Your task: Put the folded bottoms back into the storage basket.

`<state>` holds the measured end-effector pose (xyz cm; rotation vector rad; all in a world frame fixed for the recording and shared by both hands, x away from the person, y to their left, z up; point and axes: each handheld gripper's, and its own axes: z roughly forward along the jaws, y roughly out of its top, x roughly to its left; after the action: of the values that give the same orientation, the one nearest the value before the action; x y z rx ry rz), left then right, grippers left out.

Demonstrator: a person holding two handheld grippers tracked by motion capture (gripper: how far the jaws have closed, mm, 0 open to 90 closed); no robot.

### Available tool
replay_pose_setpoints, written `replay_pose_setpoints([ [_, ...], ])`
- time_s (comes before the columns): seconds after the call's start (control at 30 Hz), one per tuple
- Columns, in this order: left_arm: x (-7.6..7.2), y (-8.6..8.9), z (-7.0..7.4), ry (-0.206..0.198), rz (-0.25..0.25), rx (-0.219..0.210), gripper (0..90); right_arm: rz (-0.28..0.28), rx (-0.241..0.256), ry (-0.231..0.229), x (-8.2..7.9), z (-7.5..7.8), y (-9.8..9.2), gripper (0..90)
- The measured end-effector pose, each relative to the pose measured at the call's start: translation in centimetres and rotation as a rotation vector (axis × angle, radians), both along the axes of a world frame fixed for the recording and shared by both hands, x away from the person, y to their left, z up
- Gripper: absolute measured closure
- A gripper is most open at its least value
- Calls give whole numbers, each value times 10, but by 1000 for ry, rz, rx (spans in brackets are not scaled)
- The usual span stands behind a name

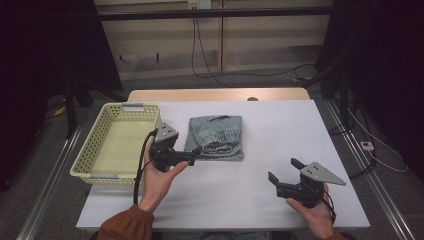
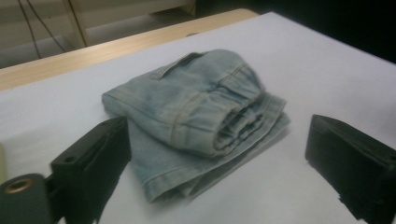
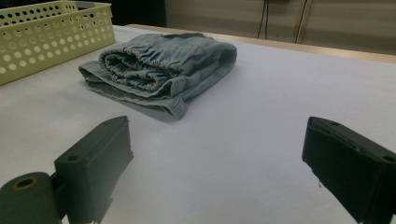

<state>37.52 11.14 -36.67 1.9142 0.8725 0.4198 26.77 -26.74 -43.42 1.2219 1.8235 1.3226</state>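
Folded jeans [image 1: 216,137], one pair in pale blue denim, lie on the white worktop [image 1: 280,150] just beside the single yellow perforated basket [image 1: 112,142], which sits at the worktop's left edge. Two grippers are in play. One, the left gripper [image 1: 196,151], has its jaws spread wide, with their tips right at the near left corner of the jeans; in the left gripper view the bundle sits between them, nearer one jaw. Its partner, the right gripper [image 1: 283,169], hovers well apart from the jeans over bare worktop, jaws also spread and holding nothing.
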Motion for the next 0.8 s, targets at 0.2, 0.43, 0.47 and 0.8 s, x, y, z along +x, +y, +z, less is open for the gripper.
replay_pose_setpoints([
  [0.2,11,-5,1,2,8,8,71,0,1,3,1,0,0,82],
  [0.43,37,-11,-12,64,43,3,70,2,1,5,0,0,0,83],
  [0.47,37,-11,-12,64,43,3,71,2,2,6,0,0,0,83],
  [0.8,75,-23,-13,70,56,42,77,4,6,14,1,-1,-1,83],
])
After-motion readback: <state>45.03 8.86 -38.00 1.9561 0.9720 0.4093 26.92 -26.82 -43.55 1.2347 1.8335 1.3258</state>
